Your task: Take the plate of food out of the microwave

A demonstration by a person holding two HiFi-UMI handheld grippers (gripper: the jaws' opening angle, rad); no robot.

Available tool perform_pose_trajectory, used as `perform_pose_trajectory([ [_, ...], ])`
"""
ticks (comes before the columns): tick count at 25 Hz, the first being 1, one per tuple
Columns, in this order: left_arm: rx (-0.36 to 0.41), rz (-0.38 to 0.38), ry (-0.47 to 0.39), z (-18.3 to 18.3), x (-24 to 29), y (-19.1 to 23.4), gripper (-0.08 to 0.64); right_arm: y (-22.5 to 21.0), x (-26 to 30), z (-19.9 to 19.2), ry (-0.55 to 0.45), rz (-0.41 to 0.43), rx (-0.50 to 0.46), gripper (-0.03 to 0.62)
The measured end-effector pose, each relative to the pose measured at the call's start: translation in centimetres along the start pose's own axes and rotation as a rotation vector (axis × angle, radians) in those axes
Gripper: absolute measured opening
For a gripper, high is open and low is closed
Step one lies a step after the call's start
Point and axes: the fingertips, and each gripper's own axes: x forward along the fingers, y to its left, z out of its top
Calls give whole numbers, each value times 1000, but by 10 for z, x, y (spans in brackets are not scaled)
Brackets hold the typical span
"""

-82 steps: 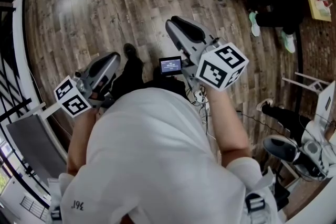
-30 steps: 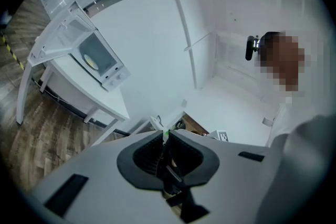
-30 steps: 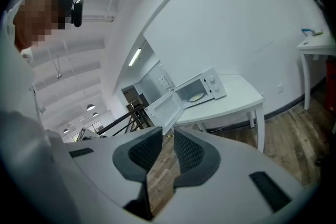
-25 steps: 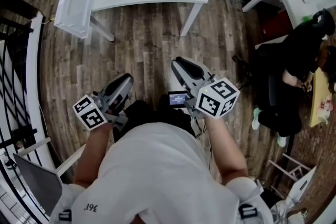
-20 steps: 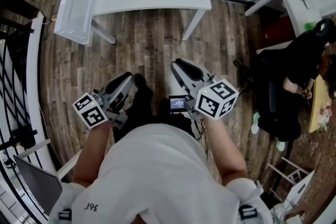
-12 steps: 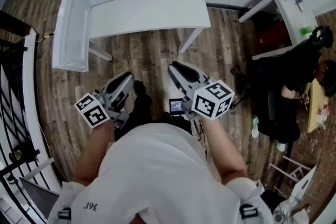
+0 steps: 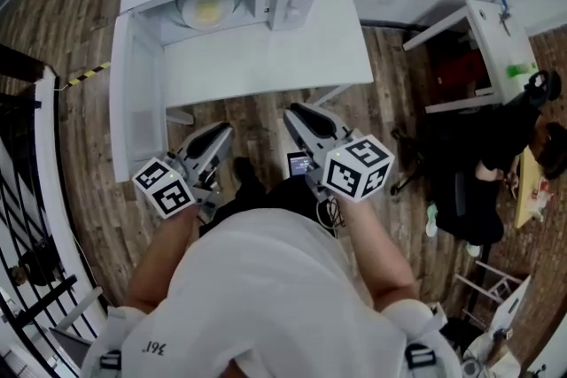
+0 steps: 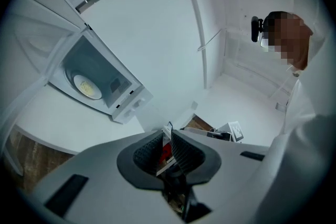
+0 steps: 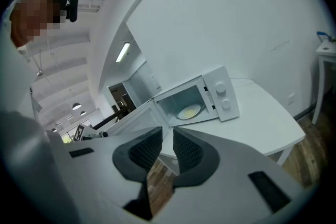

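A white microwave stands on a white table, its door swung wide open to the left. Inside lies a pale plate with yellow food, also showing as the plate in the left gripper view and the plate in the right gripper view. My left gripper and right gripper hover over the wood floor just short of the table's near edge, well away from the microwave. Each pair of jaws stands slightly apart with nothing between them, as on the left gripper and the right gripper.
The microwave's control panel with two knobs faces me on its right side. A second white table and a seated person in dark clothes are at the right. A black railing runs along the left.
The table and open microwave have come nearer in the head view, from the top edge toward the grippers. Both grippers keep the same pose and jaw gap.
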Motion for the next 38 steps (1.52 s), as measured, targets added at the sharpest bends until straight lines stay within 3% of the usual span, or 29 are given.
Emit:
perform_pose_trajectory([
  [7, 0, 32, 21, 9, 17, 23, 49, -18, 34, 14, 18, 1, 18, 51],
  [20, -15, 160, -32, 18, 40, 49, 49, -53, 56, 22, 84, 60, 23, 51],
  [38, 0, 357, -76, 69, 76, 171, 49, -101, 186, 46, 133, 6, -54, 51],
])
